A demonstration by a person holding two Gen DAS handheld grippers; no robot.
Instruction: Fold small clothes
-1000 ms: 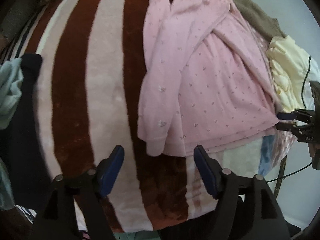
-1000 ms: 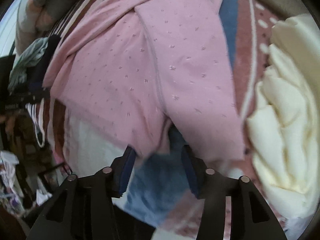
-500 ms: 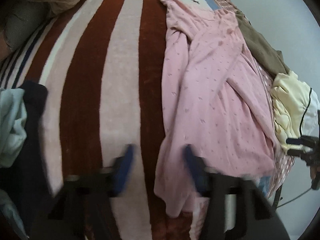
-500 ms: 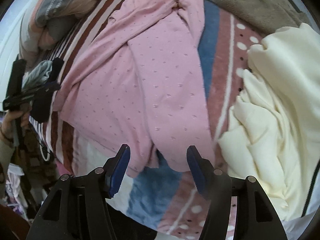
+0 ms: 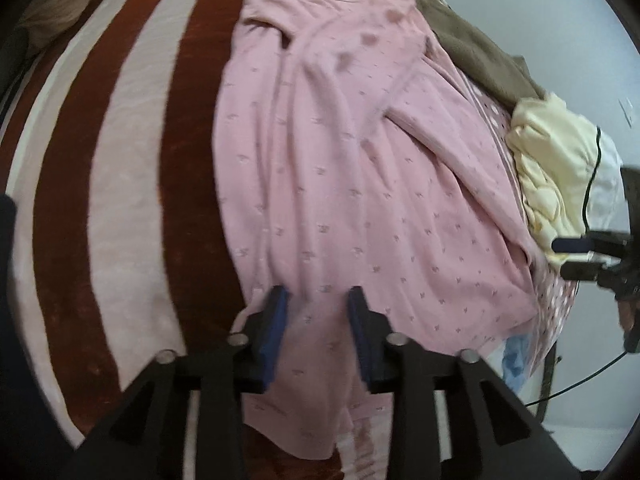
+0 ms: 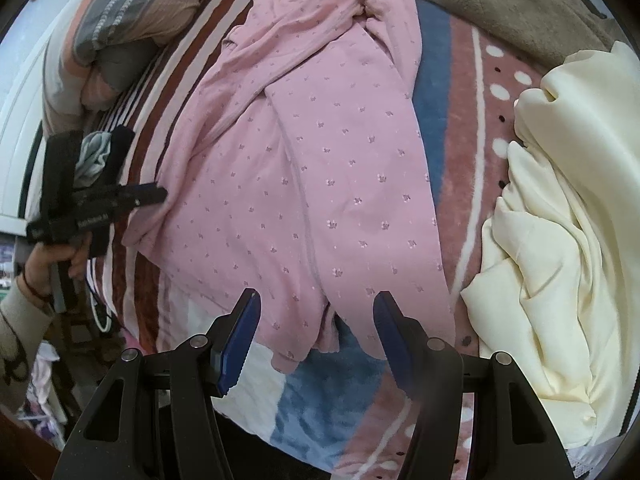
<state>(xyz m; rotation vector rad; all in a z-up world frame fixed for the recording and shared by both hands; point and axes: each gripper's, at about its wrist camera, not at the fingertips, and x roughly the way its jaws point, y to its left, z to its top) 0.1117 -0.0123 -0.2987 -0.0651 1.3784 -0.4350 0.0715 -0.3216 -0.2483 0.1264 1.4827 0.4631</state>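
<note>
Left gripper (image 5: 316, 312) half-closed, seemingly around pink dotted knit garment (image 5: 360, 184) hem; right gripper (image 6: 316, 332) wide, empty; slippage would skew fold.

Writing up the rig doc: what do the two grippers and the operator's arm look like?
Both the left gripper and the right gripper have matte black angular frames with triangular cutouts, silver pivot pins and blue finger pads. White lettering, unreadable, marks the left one's side in the right wrist view. A thin black cable trails nearby. The operator's hand shows a beige sleeve.
</note>
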